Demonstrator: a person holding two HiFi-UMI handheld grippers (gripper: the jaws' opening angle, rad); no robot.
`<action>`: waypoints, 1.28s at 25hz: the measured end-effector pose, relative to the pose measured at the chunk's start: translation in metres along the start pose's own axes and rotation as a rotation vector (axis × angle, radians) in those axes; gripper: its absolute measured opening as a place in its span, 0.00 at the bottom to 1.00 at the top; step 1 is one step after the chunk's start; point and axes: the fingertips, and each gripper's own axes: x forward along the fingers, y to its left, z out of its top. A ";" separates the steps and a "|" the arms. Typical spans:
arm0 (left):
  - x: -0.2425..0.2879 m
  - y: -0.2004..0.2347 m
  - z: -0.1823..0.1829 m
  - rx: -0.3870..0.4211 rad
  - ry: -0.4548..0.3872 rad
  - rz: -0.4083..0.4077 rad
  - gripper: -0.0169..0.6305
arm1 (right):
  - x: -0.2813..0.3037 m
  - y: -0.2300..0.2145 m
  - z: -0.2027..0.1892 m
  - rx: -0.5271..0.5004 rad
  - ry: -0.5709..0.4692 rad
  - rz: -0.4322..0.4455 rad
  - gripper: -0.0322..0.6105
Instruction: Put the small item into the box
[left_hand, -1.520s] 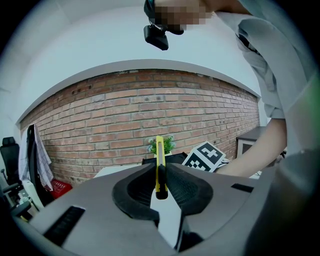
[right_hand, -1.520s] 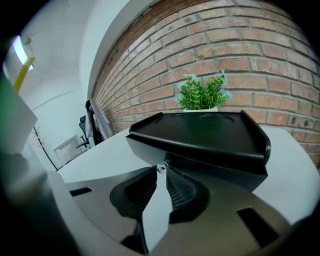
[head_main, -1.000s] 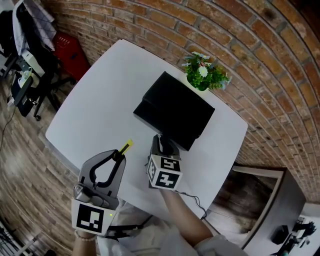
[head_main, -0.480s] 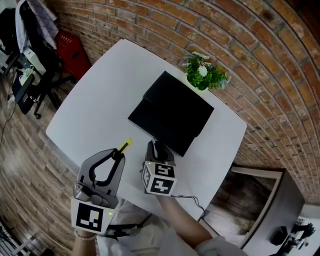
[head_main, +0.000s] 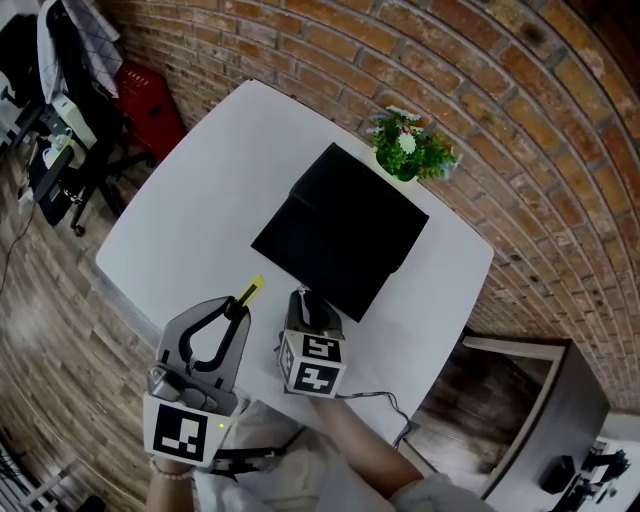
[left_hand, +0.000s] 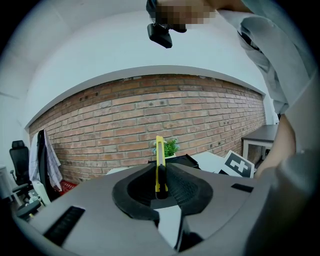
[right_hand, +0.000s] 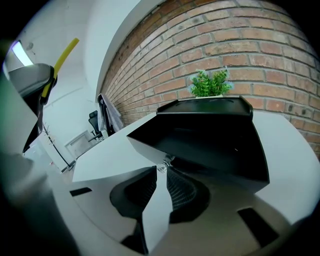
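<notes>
A yellow utility knife (head_main: 251, 292) is the small item, and my left gripper (head_main: 238, 306) is shut on it, held over the table's near edge. In the left gripper view the knife (left_hand: 159, 165) stands upright between the pads, its tip pointing away. The black box (head_main: 345, 225) lies in the middle of the white table (head_main: 190, 200). My right gripper (head_main: 308, 298) is at the box's near edge, shut on the front rim of the lid. In the right gripper view the lid (right_hand: 215, 145) tilts up from the jaw tips (right_hand: 163, 169). The box's inside is hidden.
A small potted plant (head_main: 410, 145) stands just behind the box near the brick wall. Left of the table are an office chair with hung clothes (head_main: 60, 60) and a red crate (head_main: 140, 105). A dark low table (head_main: 530, 420) sits at the right.
My right gripper has drawn back towards me and to the left, and the box's near-left edge has swung out with it. The left gripper with the knife has stayed still.
</notes>
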 end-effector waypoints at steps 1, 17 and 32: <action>-0.001 0.000 0.000 -0.001 0.000 0.003 0.14 | 0.000 0.001 0.000 0.001 -0.001 0.012 0.17; -0.019 -0.005 0.029 0.050 -0.043 0.007 0.14 | -0.039 0.015 0.023 -0.070 -0.043 0.080 0.17; -0.017 -0.018 0.092 -0.042 -0.146 0.034 0.14 | -0.153 -0.043 0.152 -0.328 -0.430 -0.024 0.15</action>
